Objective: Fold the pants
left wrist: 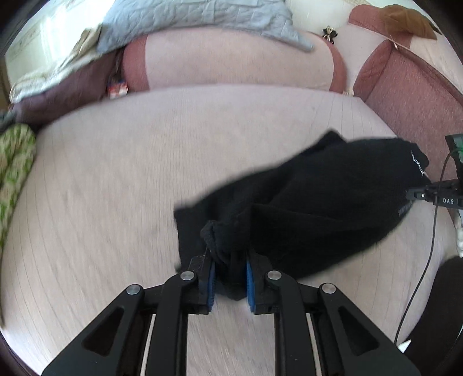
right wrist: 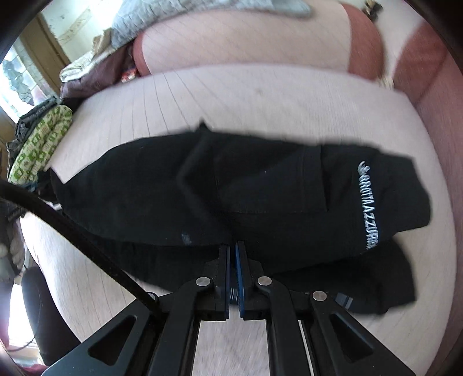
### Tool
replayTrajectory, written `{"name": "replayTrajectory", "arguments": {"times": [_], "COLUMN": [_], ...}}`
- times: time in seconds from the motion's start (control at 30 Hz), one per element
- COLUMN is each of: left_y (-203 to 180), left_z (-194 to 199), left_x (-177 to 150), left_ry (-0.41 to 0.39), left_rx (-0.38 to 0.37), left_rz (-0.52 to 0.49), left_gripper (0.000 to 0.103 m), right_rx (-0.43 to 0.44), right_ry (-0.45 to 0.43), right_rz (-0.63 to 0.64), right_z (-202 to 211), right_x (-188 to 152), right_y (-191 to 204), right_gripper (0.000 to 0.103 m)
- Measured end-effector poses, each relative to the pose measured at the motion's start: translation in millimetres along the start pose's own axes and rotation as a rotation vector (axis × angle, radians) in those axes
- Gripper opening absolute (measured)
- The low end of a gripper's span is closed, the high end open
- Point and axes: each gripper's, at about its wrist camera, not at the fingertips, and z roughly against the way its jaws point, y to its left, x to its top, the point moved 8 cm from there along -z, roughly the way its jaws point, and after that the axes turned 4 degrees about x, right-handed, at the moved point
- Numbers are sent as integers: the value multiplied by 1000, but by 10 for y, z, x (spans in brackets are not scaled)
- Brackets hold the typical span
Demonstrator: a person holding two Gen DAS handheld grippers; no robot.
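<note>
**Both grippers clamped on black pants over a pale cushion**

The left gripper [left wrist: 230, 270] has its blue pads pressed on a bunched, gathered end of the black pants [left wrist: 303, 208], the fabric squeezed into a narrow wad between them. The right gripper [right wrist: 232, 254] has its jaws drawn nearly together, pinching a thin edge of the same pants [right wrist: 231, 196] at its fingertips.

From the left wrist view, the garment runs up and to the right from the clamp as a dark, humped mass over the pale pink seat cushion [left wrist: 115, 188]; at the far right edge the other gripper's black body with white lettering shows beside the cloth. The right wrist view gives what the left cannot: the pants spread wide across the frame, with a pocket seam and white embroidered lettering [right wrist: 366, 205] down one side, and a lower layer lying beneath. Whether the fabric hangs free or rests on the cushion is hard to say, as both views are blurred.

Beyond lie a pink back cushion [left wrist: 231, 60], a grey quilted blanket [left wrist: 196, 20] and a green patterned pillow [right wrist: 40, 138] at the left.
</note>
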Motion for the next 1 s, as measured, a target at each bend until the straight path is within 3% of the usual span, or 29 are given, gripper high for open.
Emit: {"name": "replayTrajectory", "arguments": {"times": [0.17, 0.27, 0.3, 0.4, 0.57, 0.77, 1.0], "left_y": [85, 270, 370, 593, 698, 425, 482], "left_z": [280, 370, 388, 397, 261, -35, -69], "left_x": [-315, -427, -476, -533, -497, -489, -653], "left_ry": [-26, -29, -24, -13, -44, -6, -29], "left_rx": [-30, -23, -19, -47, -252, -339, -411], "left_rz": [97, 173, 205, 311, 578, 627, 720], "left_gripper": [24, 33, 34, 35, 41, 41, 39], "right_rx": [2, -5, -10, -4, 115, 262, 276], "right_ry": [-26, -73, -84, -106, -109, -44, 127], "right_rz": [-45, -75, -81, -97, 30, 223, 556], "right_z": [128, 252, 286, 335, 271, -136, -851], "right_x": [-126, -62, -58, -23, 301, 741, 779], "right_y": [43, 67, 67, 131, 870, 2017, 3180], "right_gripper": [16, 51, 53, 53, 53, 53, 53]}}
